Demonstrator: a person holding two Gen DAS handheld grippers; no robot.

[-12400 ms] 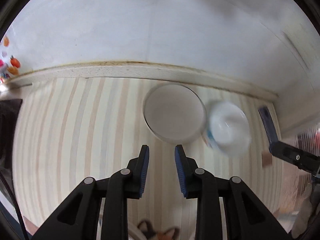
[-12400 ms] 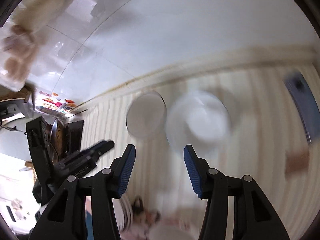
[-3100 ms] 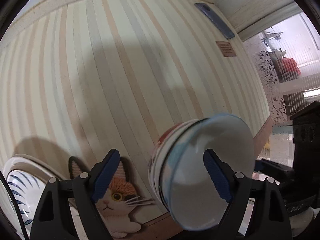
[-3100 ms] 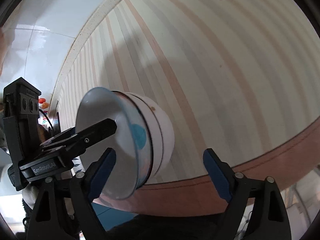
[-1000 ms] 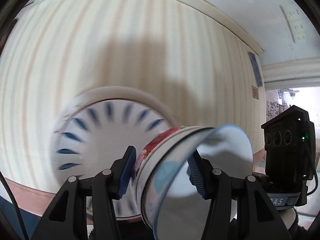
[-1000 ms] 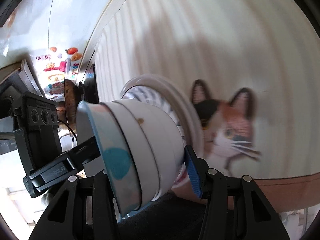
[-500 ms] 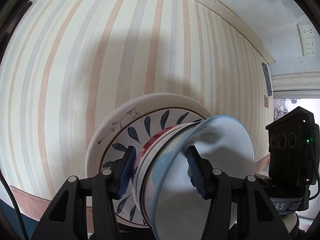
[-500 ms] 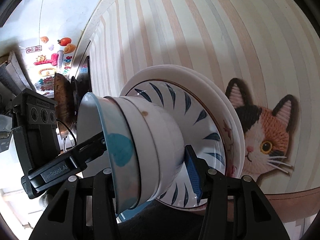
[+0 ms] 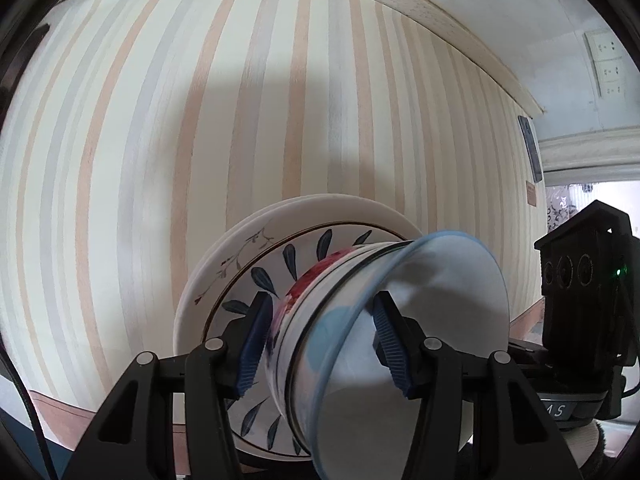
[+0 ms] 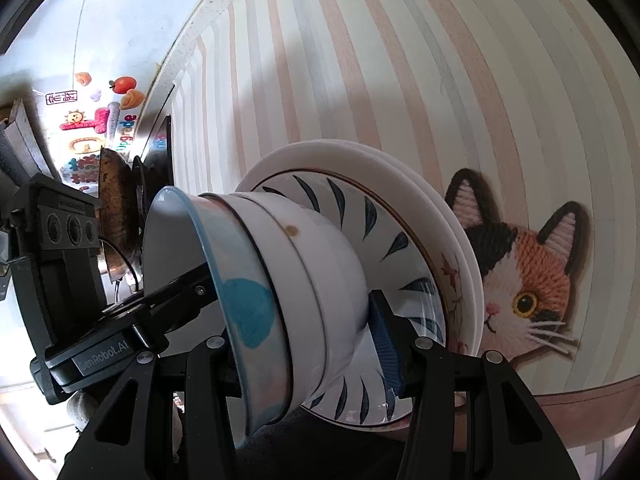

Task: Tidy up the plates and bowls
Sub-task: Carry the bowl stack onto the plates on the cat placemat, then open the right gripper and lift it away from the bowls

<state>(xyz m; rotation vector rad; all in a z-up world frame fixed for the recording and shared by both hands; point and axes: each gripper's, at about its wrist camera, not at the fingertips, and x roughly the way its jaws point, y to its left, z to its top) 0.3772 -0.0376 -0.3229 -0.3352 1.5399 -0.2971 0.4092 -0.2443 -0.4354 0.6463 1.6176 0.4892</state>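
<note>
Both grippers, the left gripper [image 9: 324,344] and right gripper [image 10: 304,340], clamp the nested bowl stack [image 10: 280,280] by its sides over the leaf-patterned plate [image 10: 404,264]: heavy, slick, breakable ceramic, so a firm two-sided grip looks wise.

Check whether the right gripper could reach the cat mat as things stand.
Probably not: the right gripper is shut on the bowl stack, and the plates partly cover the cat mat.
</note>
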